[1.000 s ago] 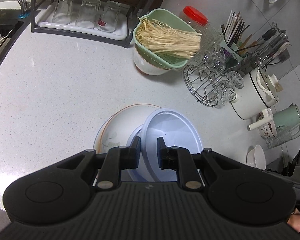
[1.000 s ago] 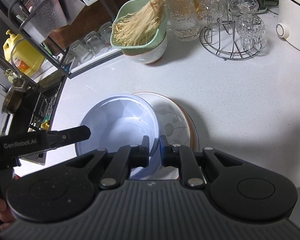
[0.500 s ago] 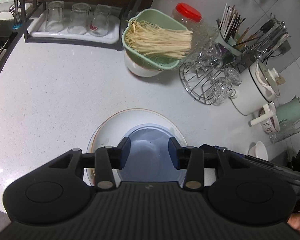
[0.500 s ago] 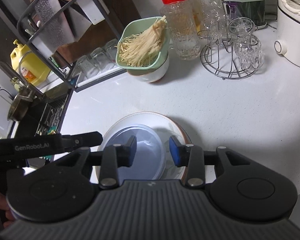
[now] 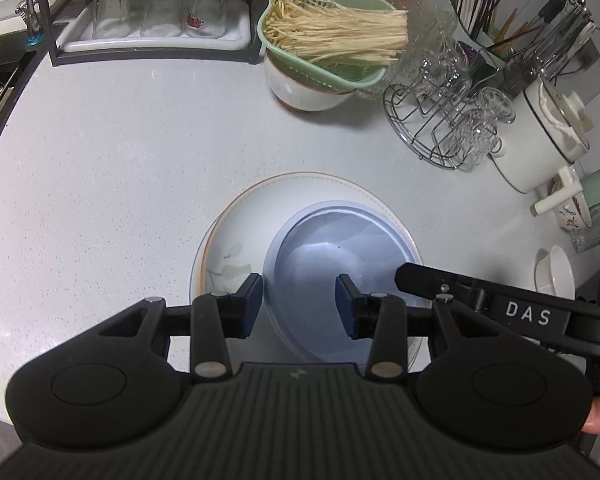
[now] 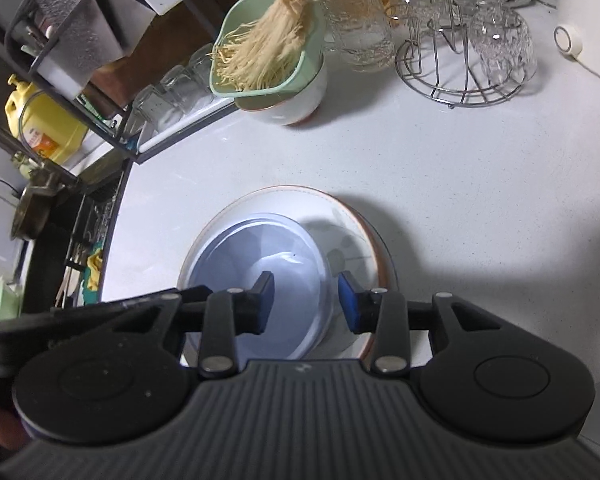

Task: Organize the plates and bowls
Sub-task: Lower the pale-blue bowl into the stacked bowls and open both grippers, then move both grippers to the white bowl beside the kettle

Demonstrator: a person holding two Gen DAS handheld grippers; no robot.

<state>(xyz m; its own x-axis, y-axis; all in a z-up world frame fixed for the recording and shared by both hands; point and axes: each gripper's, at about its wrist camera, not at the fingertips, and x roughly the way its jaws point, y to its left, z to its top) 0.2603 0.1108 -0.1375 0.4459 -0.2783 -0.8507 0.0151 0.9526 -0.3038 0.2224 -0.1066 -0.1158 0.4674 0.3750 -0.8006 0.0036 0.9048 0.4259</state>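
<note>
The blue bowl (image 5: 332, 256) now sits inside the white plate (image 5: 236, 232) on the tabletop (image 5: 120, 168); a second ago it was held tilted above the plate by its rim. Both tools have released it within the last second. The left tool (image 5: 299, 304) has its jaws parted, one pad outside the near-left rim and one over the bowl's interior, neither pressing on it. The right tool (image 6: 306, 300) is likewise parted, straddling the bowl's rim on the opposite side without a grip. In judgement, this stacking step is complete and both tools are free to withdraw. The bowl is round, so it has no long axis in the horizontal plane; its axis of symmetry stands roughly vertical, with the opening facing up. It rests off centre, toward the right of the plate in the left wrist view. Whether the base lies fully flat on the plate cannot be confirmed, as the tool bodies hide the near edge. The green colander (image 5: 324, 48) stands well apart at the rear.
</note>
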